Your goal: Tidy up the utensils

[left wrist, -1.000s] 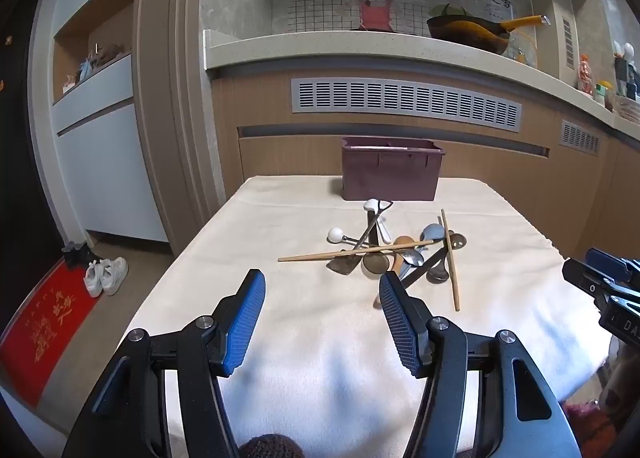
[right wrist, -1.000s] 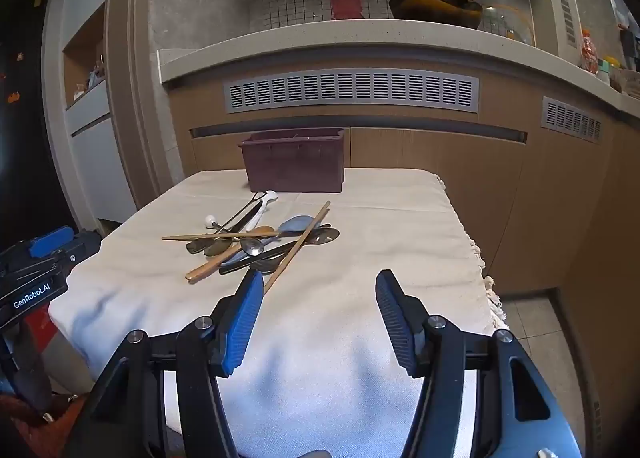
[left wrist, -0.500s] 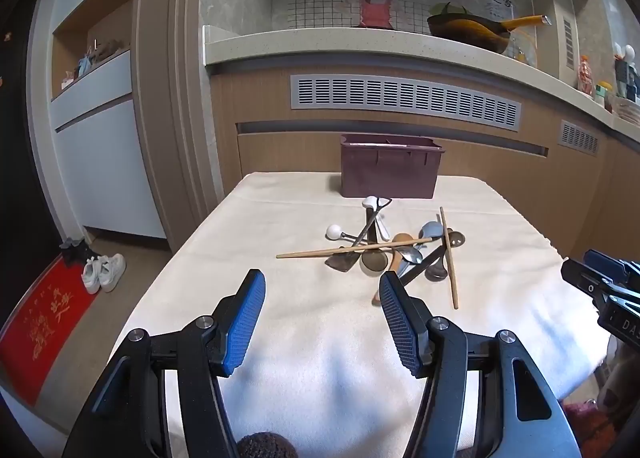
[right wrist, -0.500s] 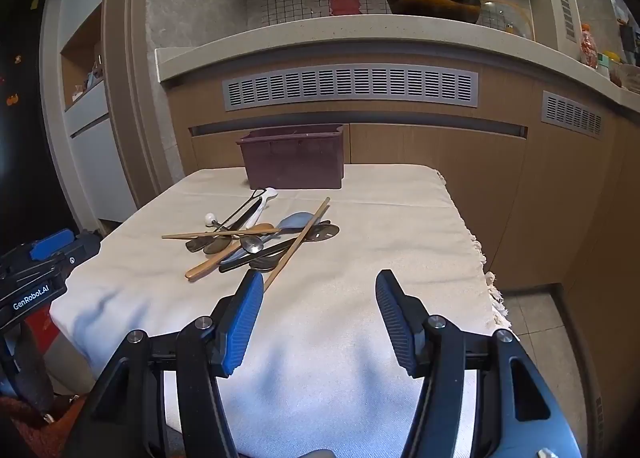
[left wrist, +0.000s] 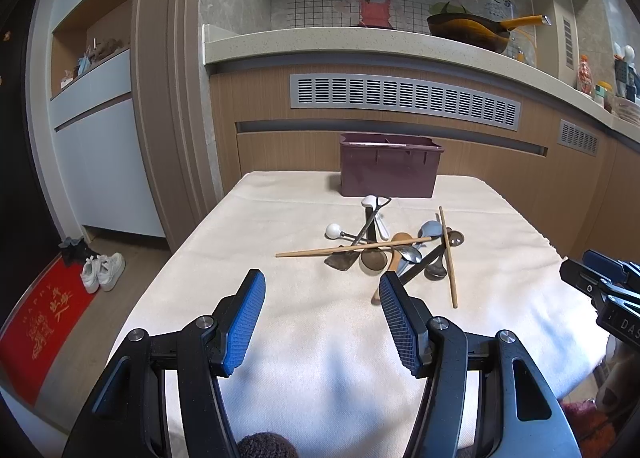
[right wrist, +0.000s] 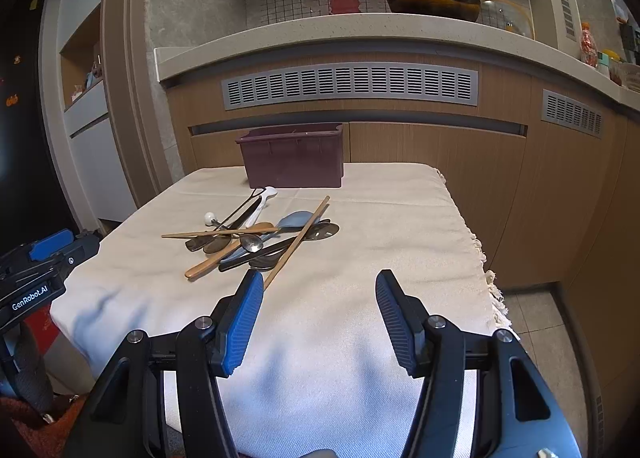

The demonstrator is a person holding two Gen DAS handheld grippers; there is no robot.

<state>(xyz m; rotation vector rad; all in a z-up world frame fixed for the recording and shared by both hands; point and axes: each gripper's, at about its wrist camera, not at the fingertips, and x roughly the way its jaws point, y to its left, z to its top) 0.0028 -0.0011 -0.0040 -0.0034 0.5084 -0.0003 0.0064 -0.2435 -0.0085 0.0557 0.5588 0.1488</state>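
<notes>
**Hovering short of the pile, nothing picked yet**

Holding both grippers over the near half of the table (left wrist: 280,338), well short of the work. Keeping the left gripper (left wrist: 322,322) with fingers wide apart and empty; keeping the right gripper (right wrist: 318,318) likewise spread, nothing between the pads. Facing a tangled pile (left wrist: 392,250) at mid-table: chopsticks (left wrist: 352,248) crossing over spoons (left wrist: 412,254), a white ladle (left wrist: 374,210) reaching back toward the bin (left wrist: 390,170), which is standing upright at the far edge, just behind the pile.

Judging the step as choosing a first piece. Probably starting best with whatever lies on top, likely the long chopstick (right wrist: 298,240) slanting toward the right gripper, since lifting it should disturb the least. Approaching low and across the shaft, not along it, and closing near the free end that sticks out of the heap. Lifting straight up before swinging toward the bin, avoiding dragging neighbours along. Leaving buried spoons for later. Watching the cloth too: pinching fabric with a thin stick looks easy to do here
</notes>
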